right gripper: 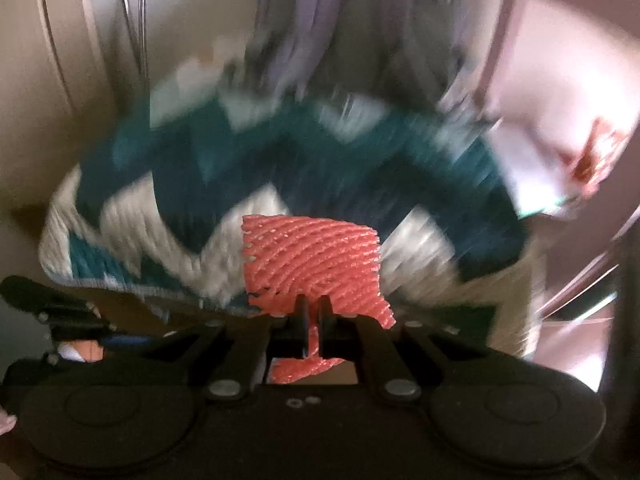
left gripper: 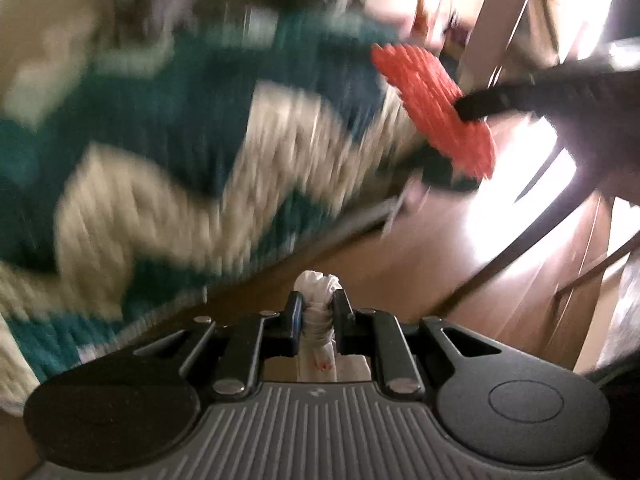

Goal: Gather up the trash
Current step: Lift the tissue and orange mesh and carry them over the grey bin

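Rug (left gripper: 168, 152), teal and cream, on wood floor (left gripper: 400, 248).

We see a rug (left gripper: 160, 152) with a teal and cream zigzag pattern, heavily blurred, filling the left and centre of the left wrist view; its edge runs diagonally over a brown wooden floor (left gripper: 420, 240). We note bright glare on the floor to the right, crossed by dark, thin furniture legs (left gripper: 532, 236). In the right wrist view, we see the same rug (right gripper: 248, 160), with pale, blurred fabric (right gripper: 360, 32) beyond it.
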The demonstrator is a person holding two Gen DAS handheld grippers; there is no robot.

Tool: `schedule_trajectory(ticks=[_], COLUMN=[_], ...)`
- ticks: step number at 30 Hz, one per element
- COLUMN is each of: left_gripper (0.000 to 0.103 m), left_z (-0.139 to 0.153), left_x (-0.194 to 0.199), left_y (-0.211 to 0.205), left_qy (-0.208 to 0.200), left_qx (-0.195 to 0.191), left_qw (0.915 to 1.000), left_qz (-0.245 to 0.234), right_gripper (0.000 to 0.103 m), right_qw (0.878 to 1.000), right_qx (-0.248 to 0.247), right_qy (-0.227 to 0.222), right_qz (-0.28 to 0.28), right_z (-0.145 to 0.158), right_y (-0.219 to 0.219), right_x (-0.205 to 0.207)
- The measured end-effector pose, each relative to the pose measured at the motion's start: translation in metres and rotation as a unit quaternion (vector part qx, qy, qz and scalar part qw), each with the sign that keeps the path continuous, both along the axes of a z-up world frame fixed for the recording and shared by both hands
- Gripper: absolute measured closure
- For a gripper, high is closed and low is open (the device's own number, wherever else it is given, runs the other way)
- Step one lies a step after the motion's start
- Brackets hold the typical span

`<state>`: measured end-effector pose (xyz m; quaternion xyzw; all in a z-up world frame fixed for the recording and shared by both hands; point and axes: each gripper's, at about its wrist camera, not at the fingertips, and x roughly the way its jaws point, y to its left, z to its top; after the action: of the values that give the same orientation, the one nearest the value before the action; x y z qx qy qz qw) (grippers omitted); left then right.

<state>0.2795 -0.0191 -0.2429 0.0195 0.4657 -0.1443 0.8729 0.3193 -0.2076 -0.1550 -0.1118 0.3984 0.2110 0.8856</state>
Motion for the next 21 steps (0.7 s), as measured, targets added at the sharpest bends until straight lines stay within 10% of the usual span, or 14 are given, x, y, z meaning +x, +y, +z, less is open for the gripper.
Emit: schedule_trajectory(ticks=[9, 21], left_gripper=[0.088, 0.088], left_z=[0.171, 0.320], left_x=[0.008, 0.001], left_y=[-0.072, -0.208], left_qy=[-0.147, -0.270], left_qx=[-0.037, -0.082], left_qw=[0.9875, 0.9518], left_qz=[-0.042, -0.120], right_gripper=[0.100, 0.100], right_qw=[0.991, 0.960], right_qx=[0.001, -0.013], right_qy=[-0.124, -0.241], right_qz=[-0.044, -0.141], right_z=[0.145, 0.249], right_y=[-0.081, -0.191], right_x=[-0.052, -0.089])
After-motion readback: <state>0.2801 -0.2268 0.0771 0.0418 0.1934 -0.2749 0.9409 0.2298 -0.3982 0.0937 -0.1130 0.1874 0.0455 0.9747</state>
